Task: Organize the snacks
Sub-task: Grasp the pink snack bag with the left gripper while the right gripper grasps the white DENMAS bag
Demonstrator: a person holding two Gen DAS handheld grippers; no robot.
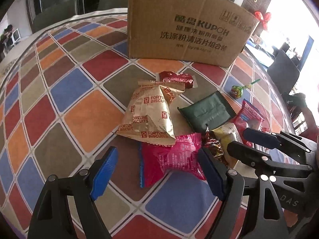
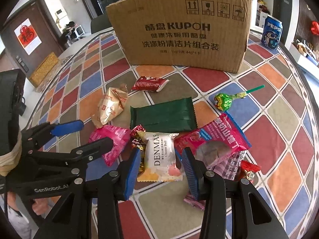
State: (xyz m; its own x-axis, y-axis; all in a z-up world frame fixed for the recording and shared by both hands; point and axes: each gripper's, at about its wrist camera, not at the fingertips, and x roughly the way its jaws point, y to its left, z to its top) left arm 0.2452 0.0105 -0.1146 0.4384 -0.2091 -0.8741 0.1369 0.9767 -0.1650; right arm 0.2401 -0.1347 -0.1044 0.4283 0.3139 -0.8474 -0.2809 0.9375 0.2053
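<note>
Snack pile lies on the checkered surface [image 2: 279,139] in front of the cardboard box [image 2: 179,35]; box top is cut off in both views, inside not visible.

Left hand-held gripper [image 1: 157,171]: jaws wide apart, nothing between the pads, hovering over the magenta packet [image 1: 173,159]. Whether the pads touch the packet is unclear. In the right wrist view it [image 2: 87,133] comes in from the left, one pad over the same magenta packet [image 2: 113,141], which it partly hides.

Right hand-held gripper [image 2: 161,171]: jaws apart, one on each side of the white Denmas cheese ball pack [image 2: 161,159]; contact cannot be told, pack lies flat on the surface. In the left wrist view it [image 1: 245,139] covers most of that pack, only a yellowish corner [image 1: 225,137] shows.

Gold Fortune Biscuits bag [image 1: 147,117] overlaps the magenta packet's far edge. Dark green wrapper [image 2: 163,115] lies face down, no label readable. Dark red packet [image 2: 149,83] sits nearest the box. Pink-and-blue packet [image 2: 215,141] lies under the right jaw, lower end hidden. Foil candy [image 2: 137,135] is wedged between packs, mostly buried. Small red wrapped candy [image 2: 249,169] sits beside the right jaw, partly hidden. Green lollipop [image 2: 223,99] lies apart at right. Pepsi can [image 2: 272,32] stands beside the box; its top edge is blown out by glare.
</note>
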